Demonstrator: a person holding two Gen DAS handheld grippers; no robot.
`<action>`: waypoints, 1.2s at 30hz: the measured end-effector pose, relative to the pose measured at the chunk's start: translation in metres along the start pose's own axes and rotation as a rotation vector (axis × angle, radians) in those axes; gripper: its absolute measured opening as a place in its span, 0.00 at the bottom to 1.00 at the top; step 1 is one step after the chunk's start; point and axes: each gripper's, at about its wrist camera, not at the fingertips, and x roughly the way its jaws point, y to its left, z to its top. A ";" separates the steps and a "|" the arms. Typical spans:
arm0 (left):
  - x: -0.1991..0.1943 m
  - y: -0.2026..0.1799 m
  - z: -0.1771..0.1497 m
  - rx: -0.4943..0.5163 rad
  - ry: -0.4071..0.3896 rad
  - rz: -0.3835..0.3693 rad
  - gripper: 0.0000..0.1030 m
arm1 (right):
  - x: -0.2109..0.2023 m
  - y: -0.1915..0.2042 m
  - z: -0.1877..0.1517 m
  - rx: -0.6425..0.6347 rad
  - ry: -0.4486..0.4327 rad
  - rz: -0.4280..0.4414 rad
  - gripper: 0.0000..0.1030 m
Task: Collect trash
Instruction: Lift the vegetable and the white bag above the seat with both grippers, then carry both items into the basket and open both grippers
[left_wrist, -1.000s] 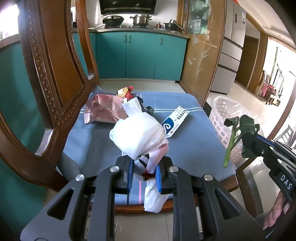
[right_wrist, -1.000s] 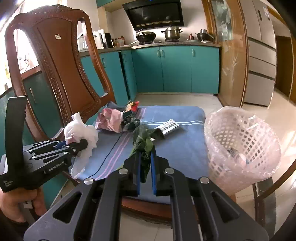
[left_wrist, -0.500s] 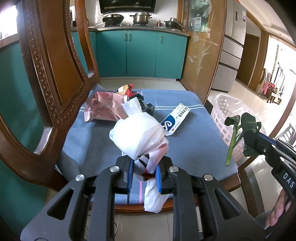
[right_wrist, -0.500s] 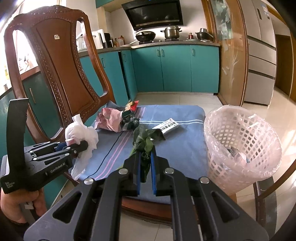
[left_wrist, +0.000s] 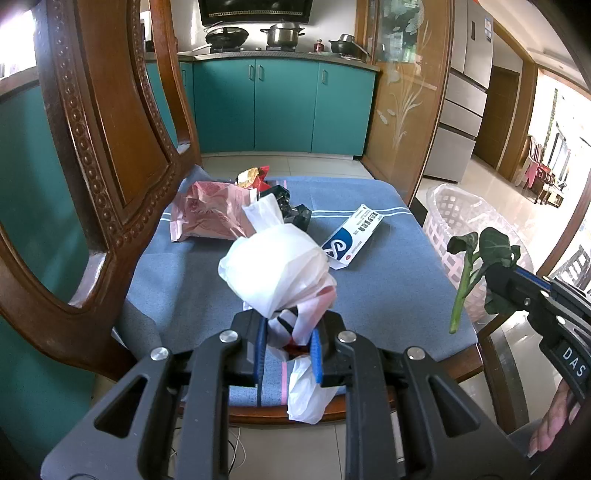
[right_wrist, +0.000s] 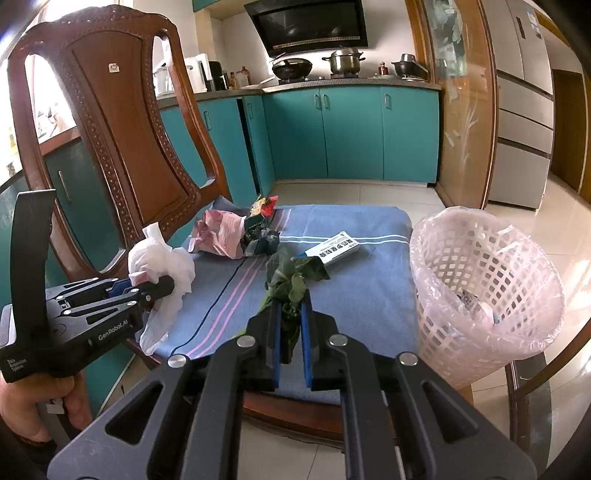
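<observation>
Stillness over the last second: nothing has shifted. Left gripper stays clamped on the white plastic bag, just left of the basket. Right gripper, nearly closed, pinches the green vegetable stalk beside the basket's rim. Both pieces seem ready to drop; the medicine box waits.

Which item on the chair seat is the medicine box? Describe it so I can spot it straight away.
Find the wooden chair with the blue cushion. On its far right part, near the white basket, lies the medicine box. It is the only flat, rigid carton, white and blue with printed text; the rest of the trash is crumpled wrappers.
</observation>
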 end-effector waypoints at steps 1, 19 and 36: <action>0.001 0.000 0.000 0.000 0.002 0.000 0.19 | 0.000 0.000 0.000 0.000 0.000 0.000 0.09; 0.002 -0.016 0.001 0.036 -0.013 -0.052 0.20 | 0.021 -0.173 0.038 0.347 -0.050 -0.270 0.62; 0.031 -0.208 0.086 0.199 -0.026 -0.448 0.45 | -0.080 -0.203 -0.002 0.653 -0.455 -0.373 0.90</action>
